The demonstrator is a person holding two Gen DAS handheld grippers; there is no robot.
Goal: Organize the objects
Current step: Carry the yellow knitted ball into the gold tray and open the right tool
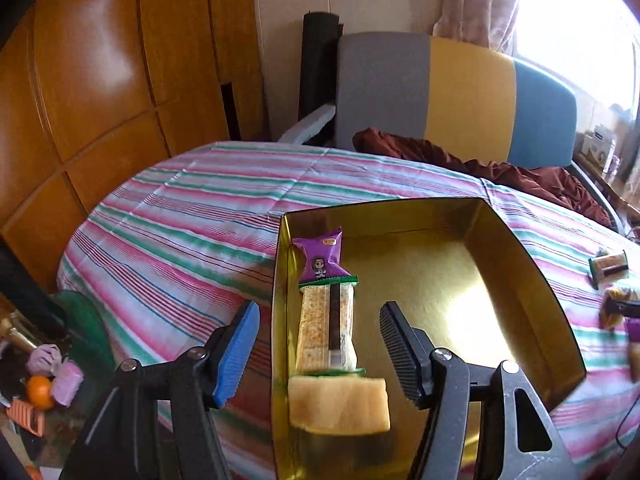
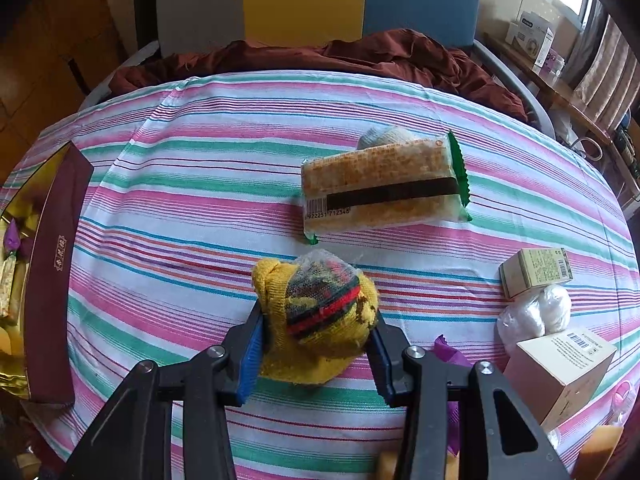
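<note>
Gold tin (image 1: pixel 532 280), right half bare beside packets along left wall.

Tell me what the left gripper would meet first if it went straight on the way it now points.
Probably the long snack bar lying in the gold tin, between the open left gripper fingers; depth is unclear.

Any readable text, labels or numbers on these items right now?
"922251 712348": barcode digits on the snack pack, first digit cut off.
Purple packet: label too small to read.
Maroon box: gold emblem, unreadable.
Cartons: print too small to read.
</note>
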